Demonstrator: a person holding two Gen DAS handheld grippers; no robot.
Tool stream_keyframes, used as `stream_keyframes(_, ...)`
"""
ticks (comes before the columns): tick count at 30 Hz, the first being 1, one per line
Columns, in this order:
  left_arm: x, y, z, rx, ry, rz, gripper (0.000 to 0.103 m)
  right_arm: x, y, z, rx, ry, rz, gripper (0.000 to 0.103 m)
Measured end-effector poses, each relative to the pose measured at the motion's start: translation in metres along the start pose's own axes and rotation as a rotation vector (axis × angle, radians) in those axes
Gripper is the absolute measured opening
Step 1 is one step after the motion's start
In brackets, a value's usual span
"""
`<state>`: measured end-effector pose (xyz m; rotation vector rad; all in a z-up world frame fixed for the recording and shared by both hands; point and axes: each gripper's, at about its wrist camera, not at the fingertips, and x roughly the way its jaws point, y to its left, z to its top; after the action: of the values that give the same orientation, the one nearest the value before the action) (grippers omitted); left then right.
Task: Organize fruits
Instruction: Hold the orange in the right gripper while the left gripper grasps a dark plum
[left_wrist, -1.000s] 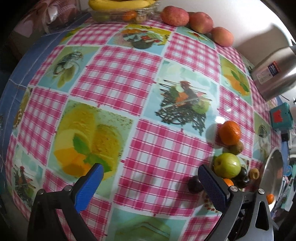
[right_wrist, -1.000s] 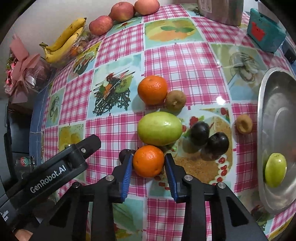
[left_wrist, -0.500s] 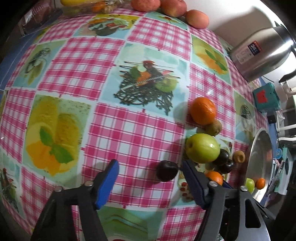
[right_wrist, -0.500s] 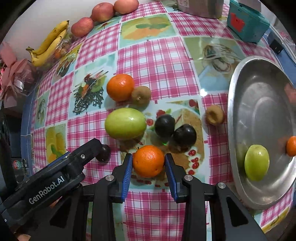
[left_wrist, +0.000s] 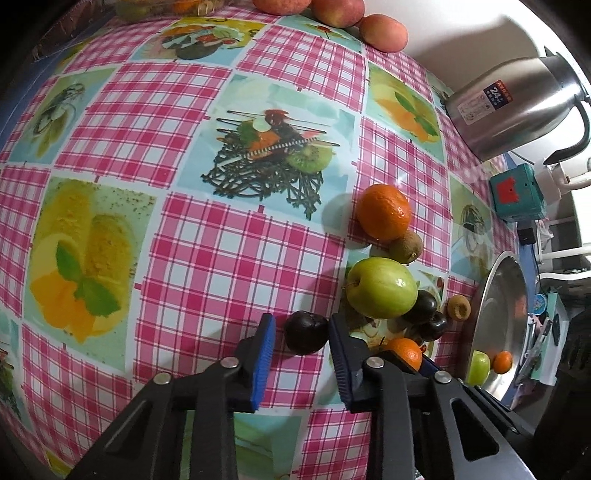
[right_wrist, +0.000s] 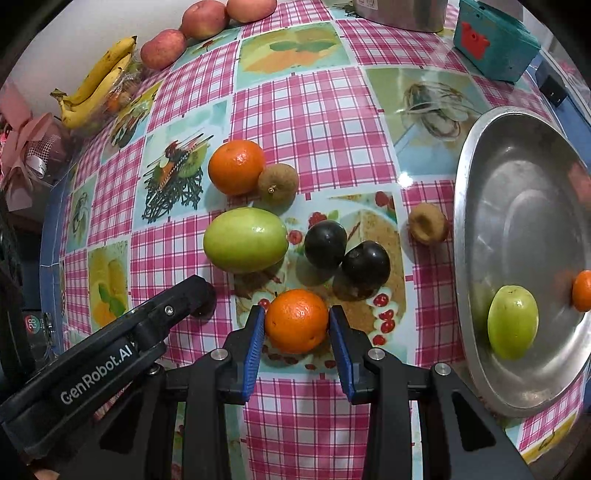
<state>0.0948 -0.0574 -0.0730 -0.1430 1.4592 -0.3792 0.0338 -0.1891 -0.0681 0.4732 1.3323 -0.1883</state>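
Note:
My right gripper (right_wrist: 297, 325) is shut on a small orange (right_wrist: 296, 319) and holds it above the checked cloth. My left gripper (left_wrist: 301, 332) has closed in around a dark plum (left_wrist: 306, 331); the right pad touches it, the left pad stands a little off. On the cloth lie a big orange (right_wrist: 236, 172), a kiwi (right_wrist: 277, 183), a green apple (right_wrist: 245, 244), two dark plums (right_wrist: 325, 243) and a brown fruit (right_wrist: 428, 229). The metal bowl (right_wrist: 461, 206) at right holds a green apple (right_wrist: 512, 322) and a small orange (right_wrist: 583, 290).
Bananas (right_wrist: 98, 79) and red apples (right_wrist: 162, 48) lie at the far edge. A steel kettle (left_wrist: 517, 107) and a teal box (right_wrist: 493, 44) stand behind the bowl. A pink ribboned bundle (right_wrist: 27, 155) sits at the left edge.
My left gripper has moved right to the dark plum and narrowed its jaws around it. My right gripper has carried the small orange rightward, nearer the bowl.

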Motion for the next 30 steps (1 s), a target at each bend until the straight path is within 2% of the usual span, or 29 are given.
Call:
stream_keyframes(2,-0.0002,-0.0004,0.0005,0.0,0.001,-0.008,0.025,0.0027,0.0036,0.0013,0.002,0.001,0.001,0.037)
stream_keyframes(19,-0.0024,0.0049,0.0006,-0.018,0.007,-0.023,0.024,-0.0009,-0.0024,-0.0008,0.009,0.004,0.013,0.037)
stream_keyframes(24,-0.0044,0.0068,0.0021,-0.025,0.01,-0.018,0.026,-0.001,-0.0031,-0.001,0.011,0.005,0.016,0.037)
stream_keyframes(26,-0.0033,0.0083,0.0024,-0.025,0.016,-0.012,0.035,-0.0009,-0.0035,-0.0007,0.011,0.005,0.016,0.037)
stream_keyframes(30,-0.0006,0.0076,0.0011,-0.028,0.02,-0.009,0.038,-0.0013,-0.004,-0.0011,0.014,0.006,0.021,0.037)
